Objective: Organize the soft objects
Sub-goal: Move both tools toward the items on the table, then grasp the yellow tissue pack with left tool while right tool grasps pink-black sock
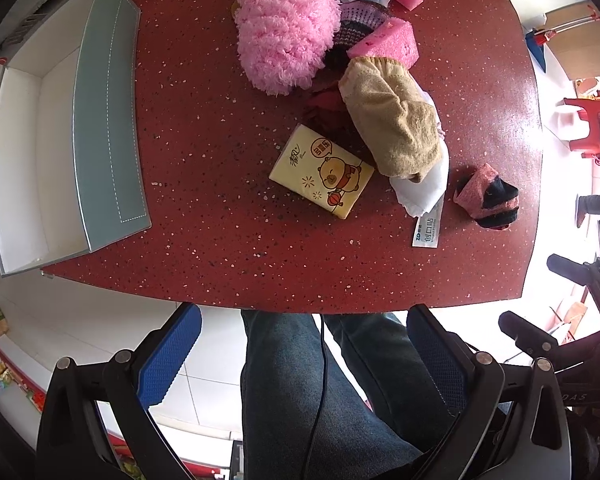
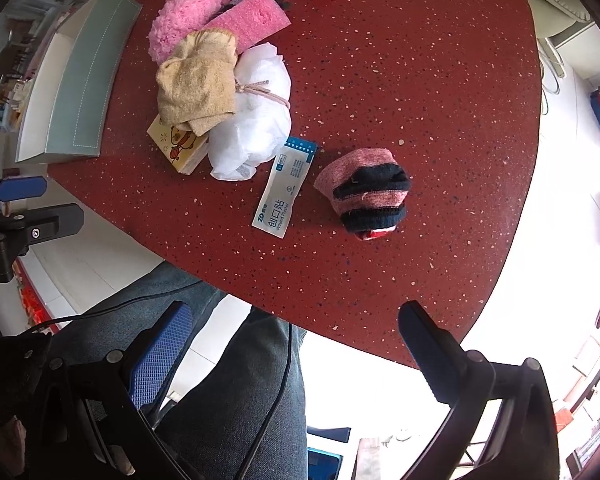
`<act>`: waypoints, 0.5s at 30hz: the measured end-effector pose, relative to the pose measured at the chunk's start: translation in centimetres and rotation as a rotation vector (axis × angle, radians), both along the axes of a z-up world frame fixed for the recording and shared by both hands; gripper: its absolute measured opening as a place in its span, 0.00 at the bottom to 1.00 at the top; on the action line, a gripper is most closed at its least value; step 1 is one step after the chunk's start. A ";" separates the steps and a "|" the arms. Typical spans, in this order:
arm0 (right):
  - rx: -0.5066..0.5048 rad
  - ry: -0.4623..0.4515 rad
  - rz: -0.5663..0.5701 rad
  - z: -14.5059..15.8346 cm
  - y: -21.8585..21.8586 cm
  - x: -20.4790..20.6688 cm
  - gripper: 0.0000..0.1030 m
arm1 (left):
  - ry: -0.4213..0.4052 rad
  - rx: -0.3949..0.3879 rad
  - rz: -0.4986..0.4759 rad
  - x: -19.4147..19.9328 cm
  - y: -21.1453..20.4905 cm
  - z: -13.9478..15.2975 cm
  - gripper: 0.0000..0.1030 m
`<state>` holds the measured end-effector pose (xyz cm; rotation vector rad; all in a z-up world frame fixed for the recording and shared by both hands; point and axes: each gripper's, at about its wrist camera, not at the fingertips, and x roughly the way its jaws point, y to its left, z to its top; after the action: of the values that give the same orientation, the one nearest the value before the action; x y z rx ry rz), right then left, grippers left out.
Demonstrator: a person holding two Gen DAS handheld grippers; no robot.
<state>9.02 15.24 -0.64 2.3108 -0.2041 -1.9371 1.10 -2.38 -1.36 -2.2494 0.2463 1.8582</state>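
Left wrist view showed the left gripper (image 1: 304, 356) at the bottom of the frame, its blue-padded fingers (image 1: 168, 360) spread wide with nothing between them, hanging off the near edge of the red speckled table (image 1: 204, 184) above a person's jeans-clad legs (image 1: 300, 392). At the left of that frame stood an open grey box (image 1: 104, 120) with a white interior, showing nothing inside. Toward the upper middle lay a heap of soft things: a fluffy pink cloth (image 1: 284, 28), two pink sponges (image 1: 384, 42), a tan towel (image 1: 392, 120) and a white bundle (image 1: 420, 188) poking out from under it. A yellow tissue pack (image 1: 320, 172) with a cartoon print lay just below the heap, touching the towel's edge. A wound plaster packet (image 1: 428, 228) lay at the bundle's lower end, and a rolled pink-and-black striped sock (image 1: 486, 196) sat apart at the right. Right wrist view showed the right gripper (image 2: 296, 352) at the bottom, likewise gaping wide and holding nothing, with one finger over the table's near edge. There the sock (image 2: 366, 192) lay in the middle of the frame, just right of the plaster packet (image 2: 286, 188), with the white bundle (image 2: 256, 120), tied with a cord, and the towel (image 2: 198, 84) up and to the left. The grey box (image 2: 88, 80) stood at the upper left.
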 end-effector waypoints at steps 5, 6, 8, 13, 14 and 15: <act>0.054 -0.002 -0.044 -0.8 0.9 0.5 1.00 | 0.022 0.014 -0.013 -0.1 -0.2 -1.3 1.00; 0.056 0.001 -0.053 -1.0 1.1 0.6 1.00 | 0.031 0.019 -0.020 -0.1 0.0 -1.6 1.00; 0.072 0.024 -0.071 -1.3 1.7 0.9 1.00 | 0.053 0.022 -0.046 -0.3 0.6 -2.4 1.00; 0.070 0.023 -0.118 -2.3 2.8 1.4 1.00 | 0.091 -0.012 -0.113 -0.7 2.5 -4.3 1.00; 0.056 0.033 -0.129 -2.5 3.2 1.3 1.00 | 0.088 -0.027 -0.121 -0.9 2.6 -4.6 1.00; 0.060 0.035 -0.141 -2.7 3.6 1.5 1.00 | 0.092 -0.025 -0.125 -1.0 2.8 -4.9 1.00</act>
<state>10.48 18.86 -3.36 2.3567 -0.3177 -2.0745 0.13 0.47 -6.23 -2.1138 0.4177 1.9047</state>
